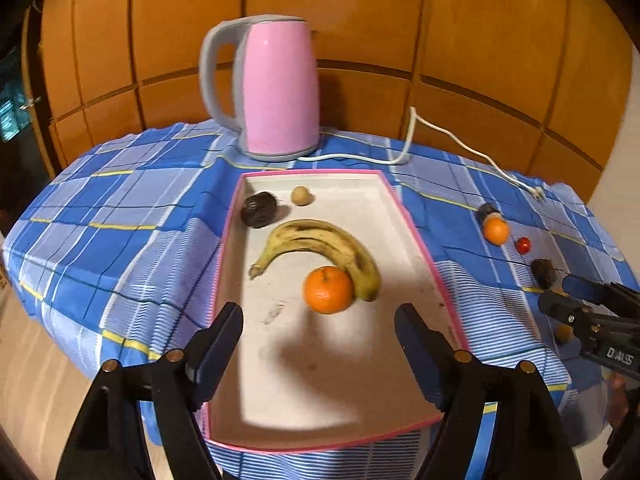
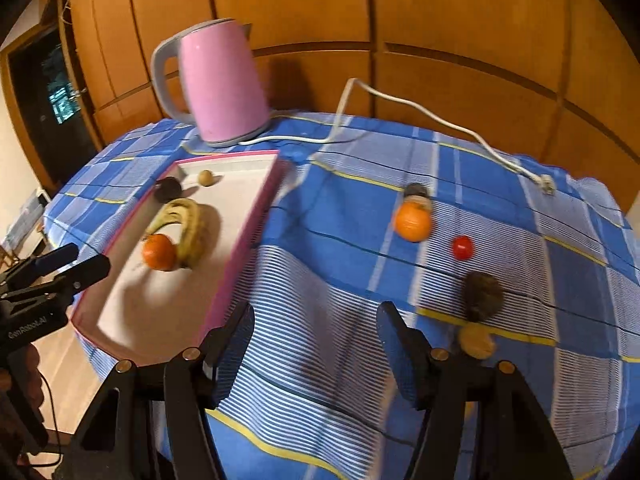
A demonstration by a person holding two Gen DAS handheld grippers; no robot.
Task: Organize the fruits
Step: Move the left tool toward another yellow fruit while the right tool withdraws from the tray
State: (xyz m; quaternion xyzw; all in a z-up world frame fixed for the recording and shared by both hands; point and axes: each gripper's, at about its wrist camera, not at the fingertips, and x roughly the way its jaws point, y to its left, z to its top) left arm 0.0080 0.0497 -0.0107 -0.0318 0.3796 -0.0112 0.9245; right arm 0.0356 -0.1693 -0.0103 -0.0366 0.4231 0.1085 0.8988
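Both grippers hang over the table with their jaws apart and nothing between them. The left gripper is above the near end of the pink-rimmed tray. The right gripper is over bare blue checked tablecloth, just to the right of the tray's near right corner.

Inside the tray lie a banana and an orange that touches the banana's inner curve. Near the tray's far left corner sit a dark round fruit and a small tan fruit.

Five more fruits sit on the cloth toward the table's right edge. At the far end of that row an orange touches a dark fruit behind it. Next comes a small red fruit, then a dark brown fruit. A small tan fruit lies just beside the right gripper's right finger.

A pink kettle stands at the table's far edge, behind the tray. Its white cord trails across the cloth to the far right, with the plug lying loose.
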